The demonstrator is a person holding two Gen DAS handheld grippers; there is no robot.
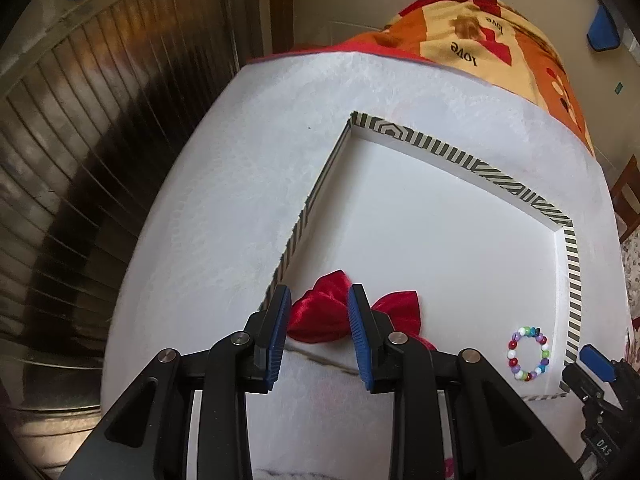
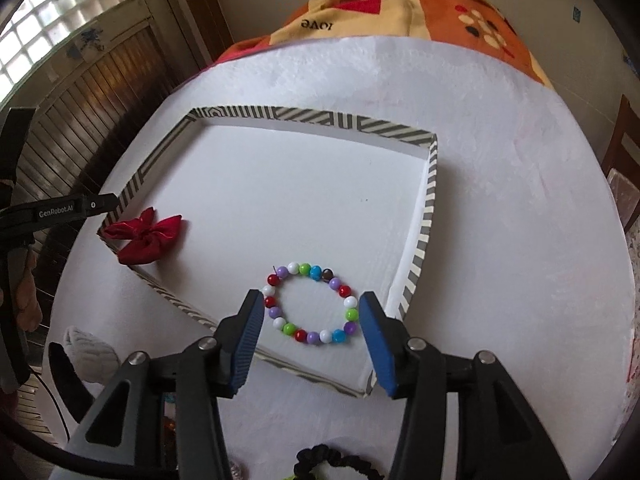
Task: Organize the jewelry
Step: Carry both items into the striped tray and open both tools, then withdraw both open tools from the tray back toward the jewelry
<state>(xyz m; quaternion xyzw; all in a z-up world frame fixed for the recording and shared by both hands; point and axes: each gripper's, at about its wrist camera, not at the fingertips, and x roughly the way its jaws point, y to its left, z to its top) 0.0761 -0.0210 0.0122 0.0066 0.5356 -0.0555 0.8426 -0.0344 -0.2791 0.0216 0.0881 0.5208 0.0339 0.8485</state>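
A shallow white tray with a black-and-white striped rim lies on the white-covered table. In its near left corner lies a red satin bow. My left gripper hangs just above the bow, jaws apart, and the bow shows through the gap without the pads pressing on it. A bracelet of coloured beads lies flat near the tray's near right corner. My right gripper stands open over it, one finger on each side and clear of the beads.
A black scrunchie and a white knotted piece lie on the table cover in front of the tray. A patterned blanket covers the far end. A slatted wooden door is on the left.
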